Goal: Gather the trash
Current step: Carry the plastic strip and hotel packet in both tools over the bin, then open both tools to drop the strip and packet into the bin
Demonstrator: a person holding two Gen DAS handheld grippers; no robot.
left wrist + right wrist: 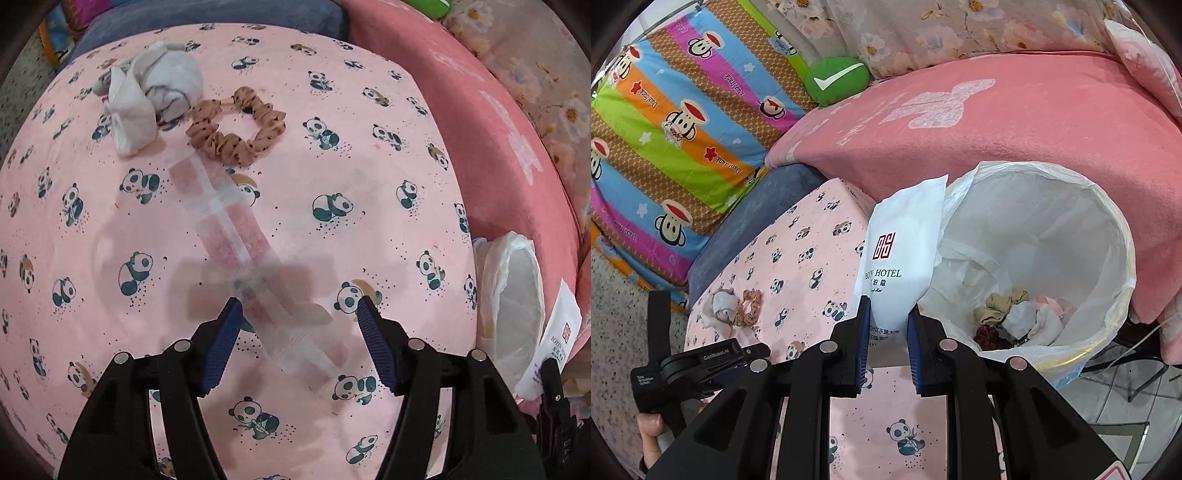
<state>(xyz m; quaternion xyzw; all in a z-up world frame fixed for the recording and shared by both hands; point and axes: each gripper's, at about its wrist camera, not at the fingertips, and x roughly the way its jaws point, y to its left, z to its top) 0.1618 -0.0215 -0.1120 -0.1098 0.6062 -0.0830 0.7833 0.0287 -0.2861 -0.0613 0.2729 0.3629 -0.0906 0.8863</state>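
Observation:
My left gripper (297, 302) is open and hovers just above a long clear plastic wrapper (236, 236) lying on the pink panda sheet (369, 155); it also shows in the right wrist view (698, 360). A crumpled white tissue wad (147, 99) and a brown scrunchie (236, 125) lie beyond the wrapper. My right gripper (886, 310) is shut on a white hotel packet (901, 254), held upright beside the rim of the white-lined trash bin (1108, 221). The bin holds several scraps of cloth and tissue (1019, 317).
A pink blanket (997, 125) covers the bed behind the bin. A blue cushion (746, 221), a striped cartoon quilt (676, 122) and a green cushion (836, 79) lie at the back left. Speckled floor (613, 295) shows at the left.

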